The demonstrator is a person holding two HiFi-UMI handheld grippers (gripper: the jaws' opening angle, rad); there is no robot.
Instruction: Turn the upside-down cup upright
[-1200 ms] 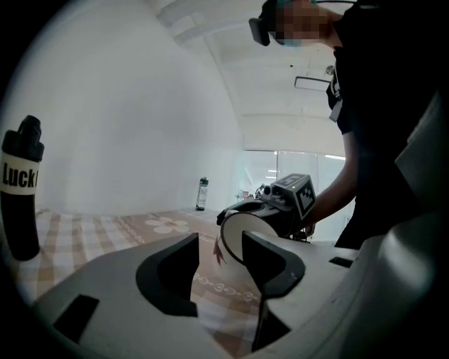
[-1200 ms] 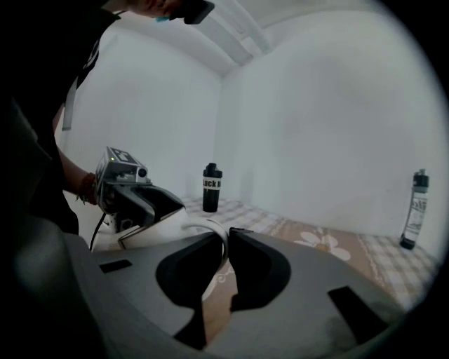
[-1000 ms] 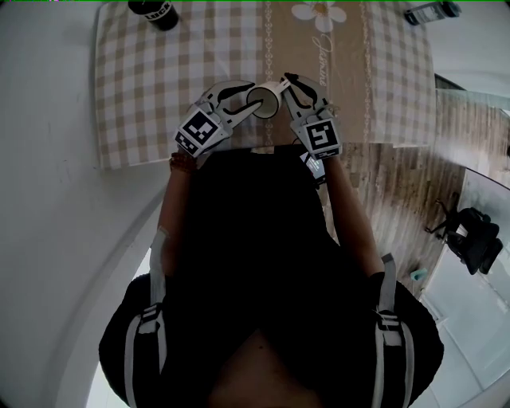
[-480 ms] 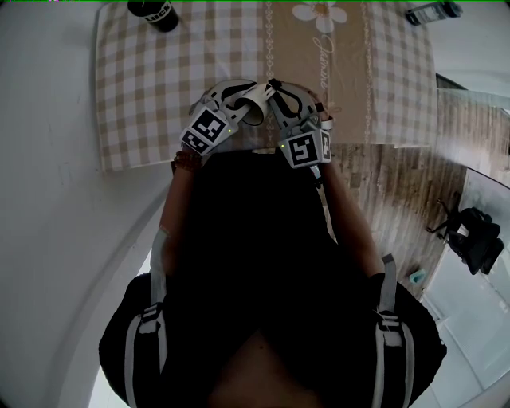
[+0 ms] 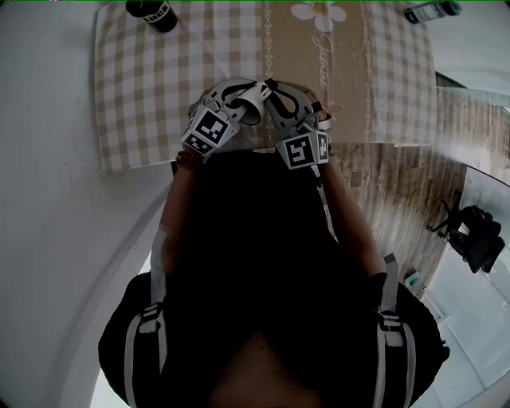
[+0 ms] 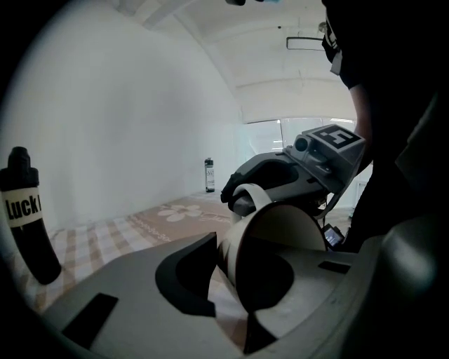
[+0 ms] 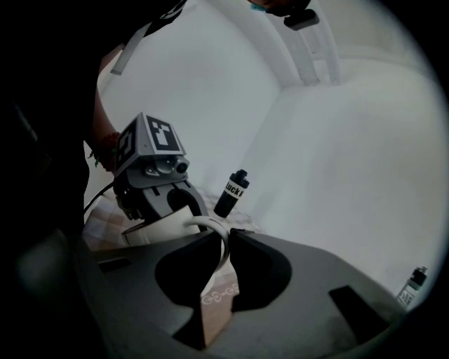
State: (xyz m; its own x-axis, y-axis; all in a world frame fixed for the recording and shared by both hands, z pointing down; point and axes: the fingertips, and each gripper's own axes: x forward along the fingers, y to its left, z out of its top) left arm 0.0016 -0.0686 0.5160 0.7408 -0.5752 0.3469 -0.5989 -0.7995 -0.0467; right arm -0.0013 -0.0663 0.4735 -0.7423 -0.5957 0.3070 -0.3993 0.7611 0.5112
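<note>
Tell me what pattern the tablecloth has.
The tablecloth has beige-and-white checks beside a tan middle strip; clearest in the head view.

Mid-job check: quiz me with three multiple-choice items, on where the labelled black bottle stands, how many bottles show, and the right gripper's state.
1. In the head view, the black bottle stands on the checked cloth at its:
A. far left corner
B. near edge
C. middle

2. Bottles in the head view:
A. one
B. two
C. four

3. The right gripper is:
A. open and empty
B. shut on the handle of the cup
C. shut on a bottle

Answers:
1 A, it sits at the cloth's top left corner there.
2 B, a second bottle shows at the far right corner.
3 B, its jaws pinch the white handle.
</note>
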